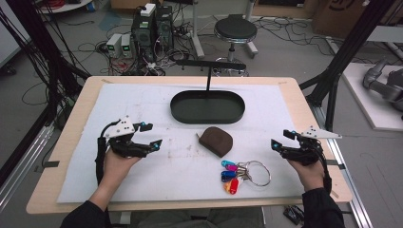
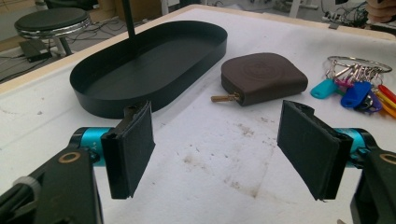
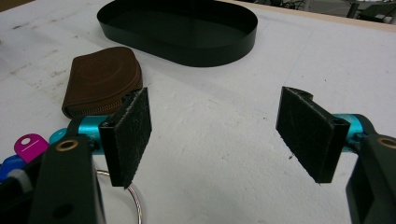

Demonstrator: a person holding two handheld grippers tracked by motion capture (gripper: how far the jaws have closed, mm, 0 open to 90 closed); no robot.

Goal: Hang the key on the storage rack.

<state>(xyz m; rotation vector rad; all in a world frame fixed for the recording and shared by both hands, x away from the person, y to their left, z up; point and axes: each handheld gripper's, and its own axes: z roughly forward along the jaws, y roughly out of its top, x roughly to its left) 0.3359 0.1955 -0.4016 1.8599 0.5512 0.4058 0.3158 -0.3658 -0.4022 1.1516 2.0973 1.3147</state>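
Seen from above: a person holds the left gripper [image 1: 150,134] at mid-left of frame and the right gripper [image 1: 280,138] at mid-right, both w/ jaws spread wide and gripping nothing, above a white mat [image 1: 142,175] on the table. Black oval tray [image 1: 207,107] sits upper centre; brown leather pouch [image 1: 216,140] just below it — apart from the tray. Key bunch w/ coloured tabs [image 1: 240,175] lies lower centre-right, near the pouch.
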